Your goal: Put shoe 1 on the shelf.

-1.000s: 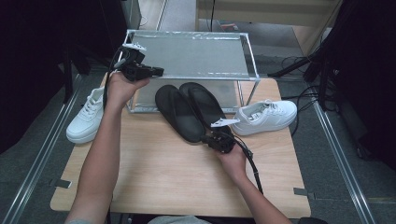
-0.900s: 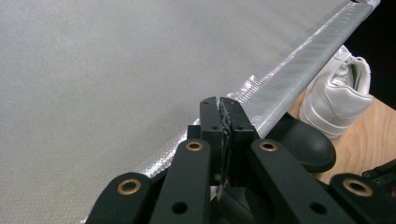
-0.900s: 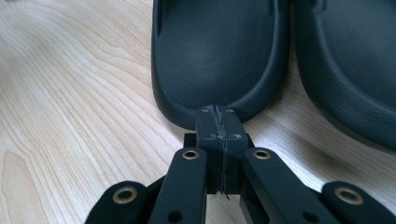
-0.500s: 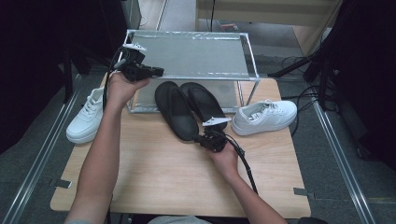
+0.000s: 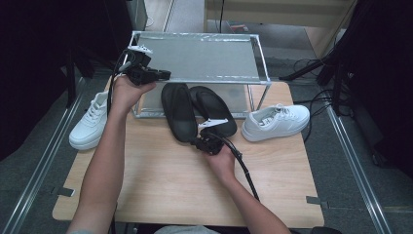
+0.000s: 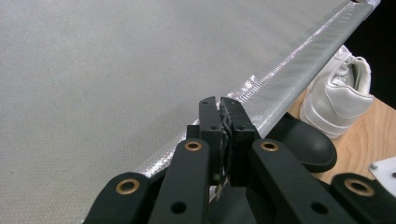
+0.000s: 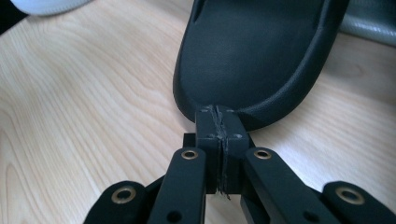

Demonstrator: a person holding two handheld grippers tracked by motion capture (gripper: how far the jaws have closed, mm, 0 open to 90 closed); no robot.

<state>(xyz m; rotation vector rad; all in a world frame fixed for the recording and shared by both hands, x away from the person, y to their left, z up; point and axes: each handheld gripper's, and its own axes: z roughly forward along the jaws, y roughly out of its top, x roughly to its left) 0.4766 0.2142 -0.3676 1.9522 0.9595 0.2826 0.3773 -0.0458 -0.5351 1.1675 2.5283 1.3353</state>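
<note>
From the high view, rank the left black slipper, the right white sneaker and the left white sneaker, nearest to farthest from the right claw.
1. Left black slipper: right at the tips of the shut right claw, just beyond it.
2. Right white sneaker: off to the right, near the table's right edge.
3. Left white sneaker: far across, at the table's left edge.

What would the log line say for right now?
right gripper: shut, tips at heel of left black slipper | left gripper: shut, above rack shelf | table: second slipper, two white sneakers
</note>
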